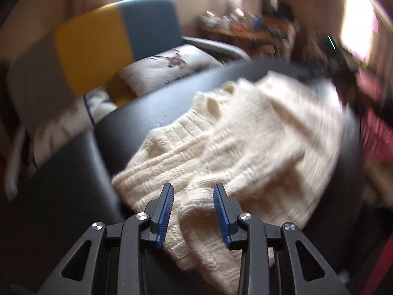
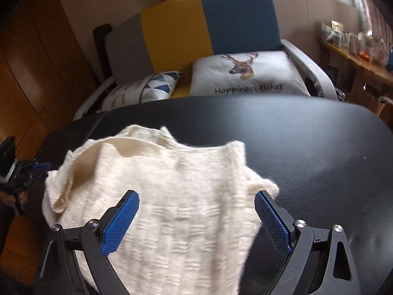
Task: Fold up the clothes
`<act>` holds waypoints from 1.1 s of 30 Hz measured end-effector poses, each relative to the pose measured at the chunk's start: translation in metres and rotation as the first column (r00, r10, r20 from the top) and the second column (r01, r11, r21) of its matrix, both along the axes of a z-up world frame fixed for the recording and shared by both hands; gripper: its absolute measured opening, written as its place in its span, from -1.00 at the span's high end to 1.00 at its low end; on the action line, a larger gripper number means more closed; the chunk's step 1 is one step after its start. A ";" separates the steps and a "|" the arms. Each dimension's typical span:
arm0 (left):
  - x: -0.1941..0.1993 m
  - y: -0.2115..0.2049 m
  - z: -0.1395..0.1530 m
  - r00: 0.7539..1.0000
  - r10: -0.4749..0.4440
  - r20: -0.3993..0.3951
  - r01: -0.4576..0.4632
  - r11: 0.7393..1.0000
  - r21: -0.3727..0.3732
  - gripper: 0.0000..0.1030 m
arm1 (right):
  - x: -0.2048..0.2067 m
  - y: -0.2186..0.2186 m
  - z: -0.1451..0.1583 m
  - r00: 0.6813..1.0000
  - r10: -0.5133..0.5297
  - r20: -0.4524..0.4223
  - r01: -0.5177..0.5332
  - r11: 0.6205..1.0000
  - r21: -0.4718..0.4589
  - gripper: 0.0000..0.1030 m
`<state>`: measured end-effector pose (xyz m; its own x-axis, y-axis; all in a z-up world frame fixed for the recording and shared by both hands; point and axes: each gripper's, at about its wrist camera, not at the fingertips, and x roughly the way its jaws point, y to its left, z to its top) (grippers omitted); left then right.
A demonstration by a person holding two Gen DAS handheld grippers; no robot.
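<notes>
Between my left gripper's [image 1: 193,188] parted, empty fingers lies the cream sweater [image 1: 235,132], bunched on the black table [image 1: 152,113]. My right gripper [image 2: 196,196] gapes wide over the same sweater, gripping nothing; a sofa [image 2: 203,24] stands beyond.

Bare black table [image 2: 307,147] lay right of and beyond the cream sweater [image 2: 172,196], giving passage. The sofa [image 2: 208,29] and its cushions [image 2: 245,73] blocked the far edge.
</notes>
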<state>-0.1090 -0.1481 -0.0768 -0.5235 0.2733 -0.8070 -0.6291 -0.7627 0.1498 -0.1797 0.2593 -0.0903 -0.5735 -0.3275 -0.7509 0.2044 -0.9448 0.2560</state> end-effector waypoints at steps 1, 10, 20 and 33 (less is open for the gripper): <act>0.002 0.005 -0.002 1.000 -0.027 -0.014 0.026 0.999 -0.042 0.35 | -0.007 0.004 -0.005 1.000 -0.012 0.016 0.012 1.000 -0.009 -0.87; 0.019 0.015 0.005 0.982 -0.180 -0.065 0.163 0.966 -0.202 0.35 | -0.024 -0.021 -0.053 0.989 0.057 0.136 -0.057 0.998 -0.003 -1.00; 0.021 0.053 -0.007 0.948 -0.307 -0.081 0.272 0.917 -0.291 0.35 | -0.016 -0.017 -0.059 0.996 0.017 0.084 -0.013 0.999 -0.044 -1.00; -0.090 -0.069 -0.013 0.887 0.336 0.318 -0.456 0.749 0.480 0.85 | -0.014 -0.007 -0.056 0.999 0.009 0.036 -0.005 0.994 -0.107 -1.00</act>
